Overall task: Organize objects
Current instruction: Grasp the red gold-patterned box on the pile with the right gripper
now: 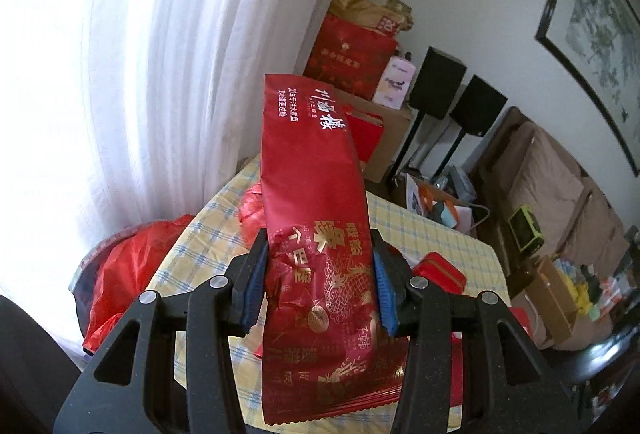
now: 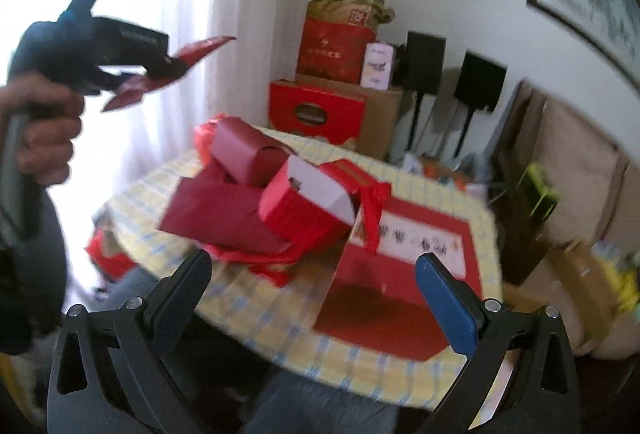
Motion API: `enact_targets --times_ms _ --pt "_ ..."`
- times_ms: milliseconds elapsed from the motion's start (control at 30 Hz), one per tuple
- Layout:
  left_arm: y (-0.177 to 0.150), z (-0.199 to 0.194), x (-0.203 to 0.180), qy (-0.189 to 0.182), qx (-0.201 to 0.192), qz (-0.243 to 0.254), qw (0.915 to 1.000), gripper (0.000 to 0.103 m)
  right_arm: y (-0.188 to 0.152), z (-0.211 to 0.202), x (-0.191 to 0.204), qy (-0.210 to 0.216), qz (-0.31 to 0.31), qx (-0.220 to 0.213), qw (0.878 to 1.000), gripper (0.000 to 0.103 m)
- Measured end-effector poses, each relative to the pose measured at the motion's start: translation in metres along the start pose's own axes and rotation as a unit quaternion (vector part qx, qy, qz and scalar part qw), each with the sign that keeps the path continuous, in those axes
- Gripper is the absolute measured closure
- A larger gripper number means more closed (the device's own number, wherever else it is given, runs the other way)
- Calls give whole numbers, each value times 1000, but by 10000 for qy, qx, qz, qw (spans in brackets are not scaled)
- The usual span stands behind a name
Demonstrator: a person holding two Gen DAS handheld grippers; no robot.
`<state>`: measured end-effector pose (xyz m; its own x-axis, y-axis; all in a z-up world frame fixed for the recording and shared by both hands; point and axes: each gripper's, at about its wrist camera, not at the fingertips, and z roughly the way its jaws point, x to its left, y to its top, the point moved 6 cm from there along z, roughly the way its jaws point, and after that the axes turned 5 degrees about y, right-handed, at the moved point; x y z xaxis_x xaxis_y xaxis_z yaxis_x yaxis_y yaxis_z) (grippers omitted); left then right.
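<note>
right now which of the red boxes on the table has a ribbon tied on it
The small red box behind the white-topped red box; a red bow hangs on its right side, and the others have none.

Long red foil packet with gold dragon print: white calligraphy brand "川湘楼" near top; smaller white column beside it, partly legible, ending "冰煮鱼". Gold characters lower down, upside-down and creased, large one likely "缘". Red gift box at back wall: gold character line, too small to read. White label on flat red card: blurred, unreadable.
</note>
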<state>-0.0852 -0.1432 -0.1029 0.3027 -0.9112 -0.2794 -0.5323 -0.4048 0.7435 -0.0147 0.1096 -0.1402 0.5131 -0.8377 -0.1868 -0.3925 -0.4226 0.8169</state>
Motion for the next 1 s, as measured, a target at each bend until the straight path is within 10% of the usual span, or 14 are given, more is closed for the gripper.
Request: enact_targets --times_ms 467,800,900,1000 --pt "-3 26 56 -303 157 -444 9984 60 11 115 43 -1898 -1813 267 9646 1" --pt "-4 26 58 -89 153 -341 9993 60 16 138 48 -2130 -2289 83 9498 3" --pt "-4 24 55 -115 141 -307 9994 60 16 141 50 -1997 -2284 111 9528 12" --pt "-5 22 50 -152 135 -276 9994 60 9 138 58 -1756 -2177 203 9599 45"
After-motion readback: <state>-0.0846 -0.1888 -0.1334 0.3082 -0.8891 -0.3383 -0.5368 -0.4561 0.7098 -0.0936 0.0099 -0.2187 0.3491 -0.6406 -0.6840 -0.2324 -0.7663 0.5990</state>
